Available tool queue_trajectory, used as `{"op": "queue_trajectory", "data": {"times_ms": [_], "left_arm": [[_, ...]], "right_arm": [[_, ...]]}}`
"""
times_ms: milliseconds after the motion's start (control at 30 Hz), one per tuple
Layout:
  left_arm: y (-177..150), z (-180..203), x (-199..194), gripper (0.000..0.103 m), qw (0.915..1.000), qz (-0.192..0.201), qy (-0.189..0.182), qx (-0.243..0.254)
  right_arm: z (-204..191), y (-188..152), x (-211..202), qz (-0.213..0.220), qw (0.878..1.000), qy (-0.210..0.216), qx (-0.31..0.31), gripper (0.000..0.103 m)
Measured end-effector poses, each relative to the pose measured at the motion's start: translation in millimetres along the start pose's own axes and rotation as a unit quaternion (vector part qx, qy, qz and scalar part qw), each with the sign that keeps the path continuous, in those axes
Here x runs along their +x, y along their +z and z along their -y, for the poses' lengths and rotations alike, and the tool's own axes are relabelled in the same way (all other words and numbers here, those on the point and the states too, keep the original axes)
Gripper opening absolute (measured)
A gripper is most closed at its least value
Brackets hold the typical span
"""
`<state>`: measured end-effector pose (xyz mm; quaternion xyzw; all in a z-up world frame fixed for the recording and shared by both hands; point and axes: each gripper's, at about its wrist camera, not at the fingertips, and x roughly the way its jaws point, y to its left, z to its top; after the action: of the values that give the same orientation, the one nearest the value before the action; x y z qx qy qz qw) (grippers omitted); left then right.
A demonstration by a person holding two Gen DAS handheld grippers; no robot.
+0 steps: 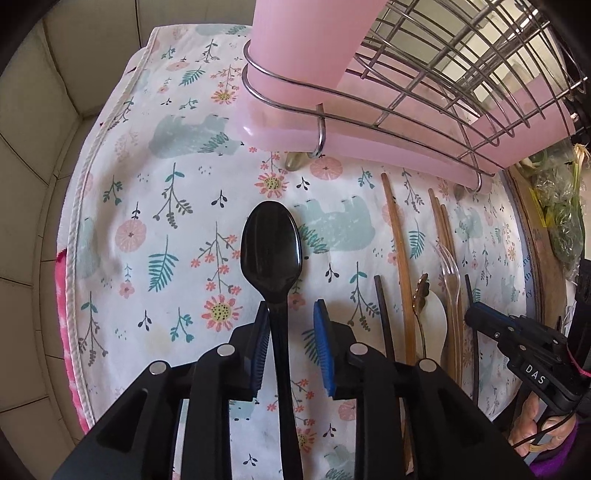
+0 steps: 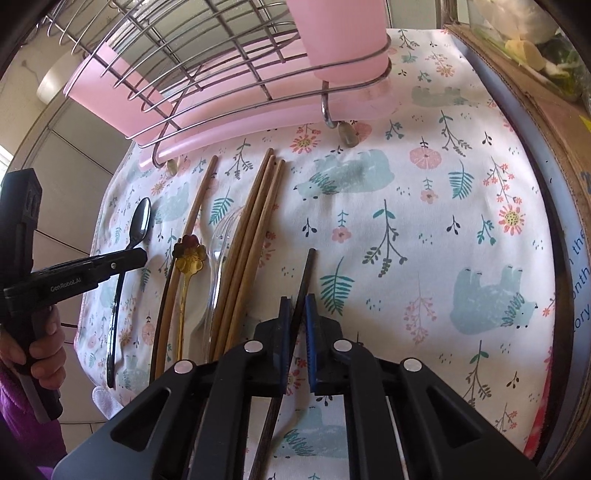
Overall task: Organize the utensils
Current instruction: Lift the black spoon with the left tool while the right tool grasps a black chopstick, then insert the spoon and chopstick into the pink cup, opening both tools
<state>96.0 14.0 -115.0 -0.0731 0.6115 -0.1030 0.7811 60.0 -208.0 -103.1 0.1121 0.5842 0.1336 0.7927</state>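
A black plastic spoon [image 1: 271,243] lies bowl-up on the floral cloth [image 1: 147,184]. My left gripper [image 1: 291,314] stands open around its handle: the left pad touches it and the right pad is clear. In the right wrist view, that gripper [image 2: 142,256] hovers over the spoon [image 2: 142,221]. My right gripper [image 2: 295,306] is shut on a dark chopstick [image 2: 304,273], whose far tip points toward the rack. From the left wrist view, the right gripper [image 1: 476,314] sits at the far right.
Between the grippers lie wooden chopsticks [image 2: 255,221], a gold flower-handled spoon [image 2: 188,254], a clear fork [image 2: 221,236], a white spoon [image 2: 199,317] and another dark chopstick [image 2: 162,314]. A wire rack on a pink tray [image 2: 221,92] with a pink cup [image 2: 332,33] stands behind. A cardboard box [image 2: 535,110] borders the right.
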Motion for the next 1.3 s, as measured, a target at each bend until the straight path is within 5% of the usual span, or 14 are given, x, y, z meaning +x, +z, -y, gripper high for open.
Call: {"op": "queue_trajectory", "data": {"times_ms": [267, 333, 367, 767, 1067, 1300], "left_arm": [[2.4, -19.4, -5.0, 0.023, 0.9985, -0.024, -0.030, -0.040], [0.3, -21.4, -6.3, 0.014, 0.9987, -0.020, -0.026, -0.040], [-1.5, -22.5, -7.5, 0.008, 0.9987, -0.015, -0.023, -0.042], [-24.7, -14.0, -65.5, 0.008, 0.9932, 0.108, -0.036, -0.026], [-43.3, 8.5, -125.0, 0.008, 0.9717, 0.234, -0.033, -0.004], [-48.6, 14.4, -175.7, 0.008, 0.9462, 0.319, -0.054, -0.009]], "right_arm": [[13.8, -4.9, -16.2, 0.018, 0.999, 0.024, 0.011, 0.005], [15.1, -6.3, -21.1, 0.023, 0.999, 0.024, 0.013, 0.005], [17.2, -7.8, -26.1, 0.027, 0.999, 0.026, 0.016, 0.005], [23.3, -10.3, -86.7, 0.125, 0.990, 0.057, 0.019, 0.005], [7.3, -9.2, -128.0, 0.212, 0.975, 0.070, 0.003, 0.005], [1.4, 8.6, -175.0, 0.310, 0.946, 0.091, -0.009, 0.005]]}}
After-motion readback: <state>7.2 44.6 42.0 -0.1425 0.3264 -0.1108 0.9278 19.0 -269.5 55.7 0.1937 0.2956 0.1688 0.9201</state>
